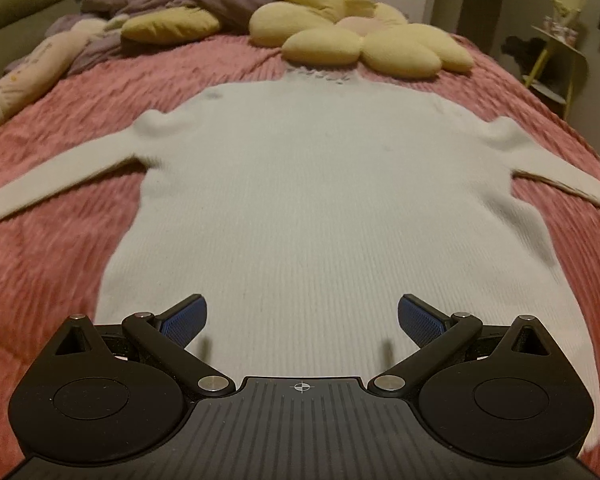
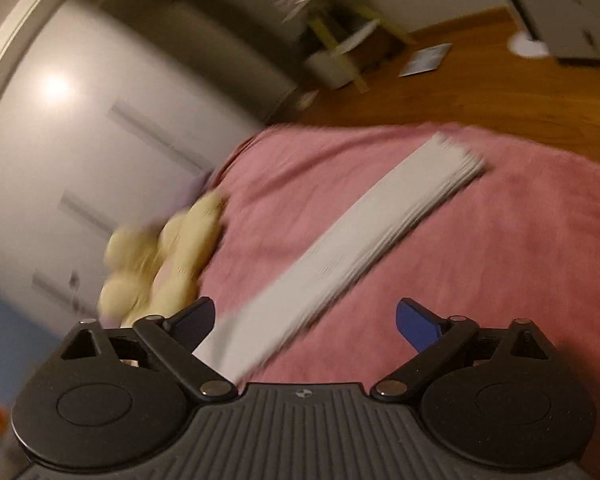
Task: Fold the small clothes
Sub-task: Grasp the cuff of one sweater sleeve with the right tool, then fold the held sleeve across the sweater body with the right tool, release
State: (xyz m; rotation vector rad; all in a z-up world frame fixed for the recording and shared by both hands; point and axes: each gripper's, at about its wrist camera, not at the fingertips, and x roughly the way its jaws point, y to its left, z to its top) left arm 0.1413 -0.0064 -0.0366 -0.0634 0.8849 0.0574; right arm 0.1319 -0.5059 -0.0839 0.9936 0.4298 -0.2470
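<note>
Hovering with fingers apart, the left gripper and right gripper risk bunching the flat sweater if either pinches only its top layer.

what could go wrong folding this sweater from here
The flower pillow sits right at the sweater's collar, so a fold toward it may catch on it. The right gripper is open over a sleeve that reaches toward the bed's edge; the fuzzy pink blanket might get pinched along with it. That view is blurred, so a hasty grab could miss.
</note>
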